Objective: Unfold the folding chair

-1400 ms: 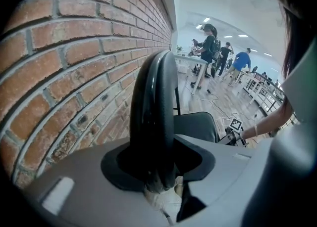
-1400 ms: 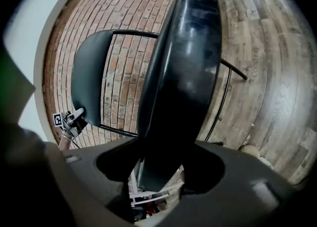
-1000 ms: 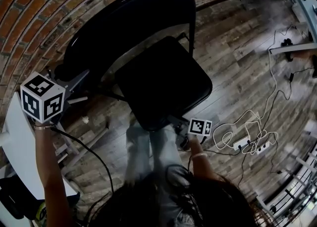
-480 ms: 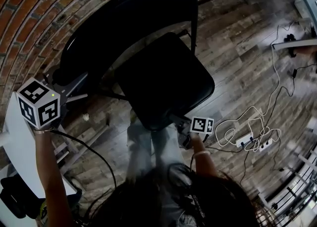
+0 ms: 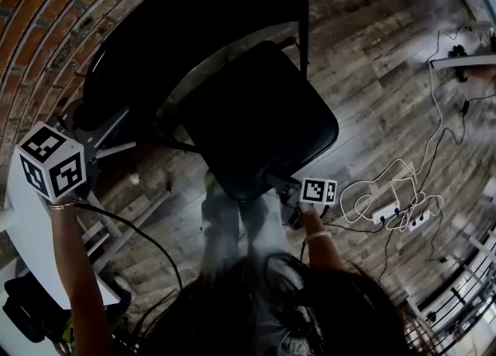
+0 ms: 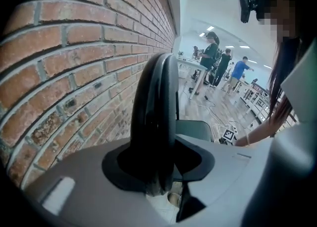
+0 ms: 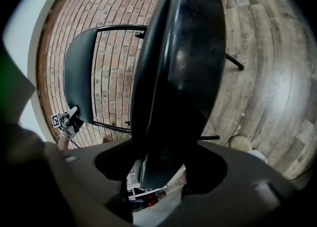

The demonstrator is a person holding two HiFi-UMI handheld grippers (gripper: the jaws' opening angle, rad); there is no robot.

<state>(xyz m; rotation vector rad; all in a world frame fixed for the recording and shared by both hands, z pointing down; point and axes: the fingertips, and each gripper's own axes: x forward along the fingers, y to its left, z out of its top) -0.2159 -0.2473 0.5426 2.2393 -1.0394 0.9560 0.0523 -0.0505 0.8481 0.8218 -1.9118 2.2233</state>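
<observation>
L claw (image 6: 159,171) clamps chair backrest (image 6: 153,102) edge, R claw (image 7: 158,171) clamps seat (image 7: 183,72) front; tips hard to see in head view.

Head view dim, low contrast. Heavy fisheye bends the brick wall (image 5: 46,21) and wood floor (image 5: 372,75) at the edges. Folding chair (image 5: 256,122) reads near-black, with only a thin sheen on the backrest rim. Person's legs (image 5: 232,230) soft and smeared. Left gripper view brighter: ceiling lights (image 6: 212,28) glow in the far room, wall evenly lit, close foreground out of focus, corners dark. Right gripper view has a black vignette ring, a glossy reflection on the seat and a bright floor at right.
</observation>
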